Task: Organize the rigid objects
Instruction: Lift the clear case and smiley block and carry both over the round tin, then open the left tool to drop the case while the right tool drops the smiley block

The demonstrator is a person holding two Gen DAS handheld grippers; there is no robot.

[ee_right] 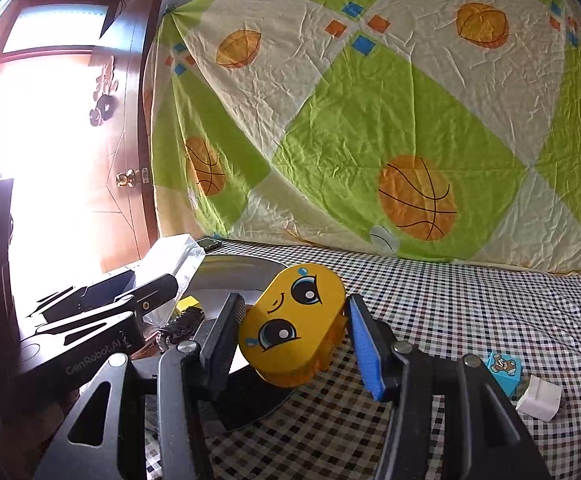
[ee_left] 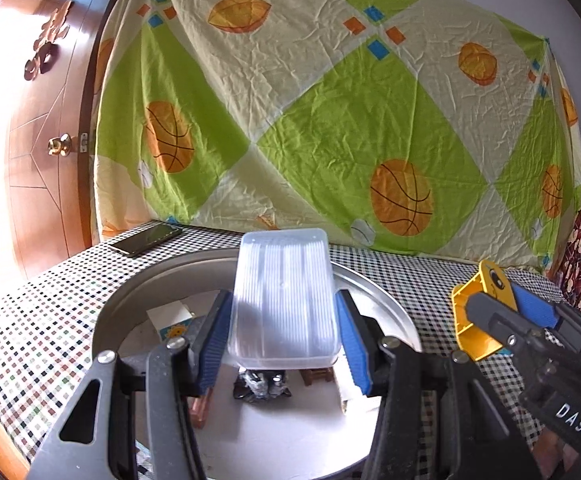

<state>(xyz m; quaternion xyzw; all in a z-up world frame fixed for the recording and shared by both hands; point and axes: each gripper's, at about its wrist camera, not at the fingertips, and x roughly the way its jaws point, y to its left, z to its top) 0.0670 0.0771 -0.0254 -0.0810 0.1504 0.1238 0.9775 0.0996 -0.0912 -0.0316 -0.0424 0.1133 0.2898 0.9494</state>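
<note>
Lengthwise, the clear box (ee_left: 284,296) points away in the left gripper (ee_left: 284,344); the right gripper (ee_right: 294,340) clamps a tilted yellow face block (ee_right: 290,324).

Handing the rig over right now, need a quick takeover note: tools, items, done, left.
Left tool: shut on clear plastic box, held above the round metal tray.
Right tool: shut on yellow face block, at the tray's right edge.
Done: several small items already lie in the tray.
Left: set down both held pieces; blue bear block and white block lie on the checked cloth.
</note>
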